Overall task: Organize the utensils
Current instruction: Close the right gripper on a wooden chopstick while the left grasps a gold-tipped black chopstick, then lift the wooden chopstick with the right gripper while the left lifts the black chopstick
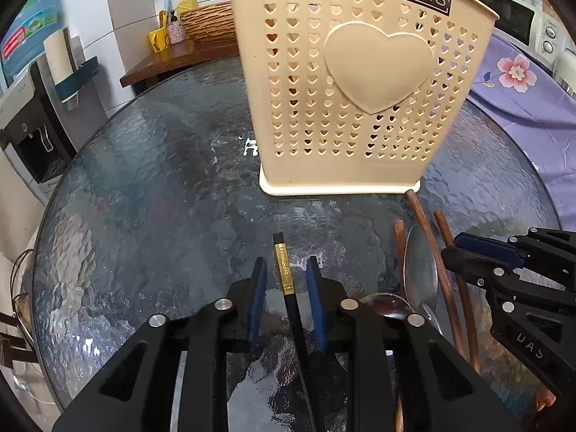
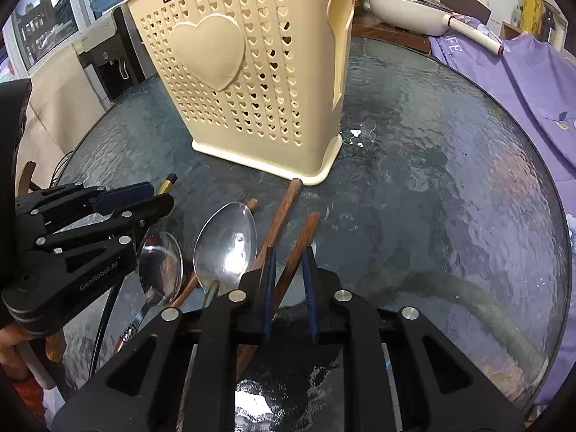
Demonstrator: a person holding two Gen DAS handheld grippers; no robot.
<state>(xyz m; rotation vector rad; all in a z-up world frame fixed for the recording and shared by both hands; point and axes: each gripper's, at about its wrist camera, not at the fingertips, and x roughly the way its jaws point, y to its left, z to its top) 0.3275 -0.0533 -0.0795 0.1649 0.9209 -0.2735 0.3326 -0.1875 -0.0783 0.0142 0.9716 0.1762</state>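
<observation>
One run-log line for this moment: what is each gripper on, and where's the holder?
left gripper: fingers straddle black chopstick, gap visible | right gripper: fingers straddle brown chopstick | cream utensil holder: upright on glass table | spoons: on table

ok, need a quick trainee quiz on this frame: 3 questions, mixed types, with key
1. True or false: the cream utensil holder lies on its side.
2. What lies between the fingers of the left tool?
A. black chopstick with a gold band
B. a fork
C. a wooden ladle
3. How many metal spoons lie on the glass table?

Key: 1 false, it stands upright; 2 A; 3 two.
</observation>
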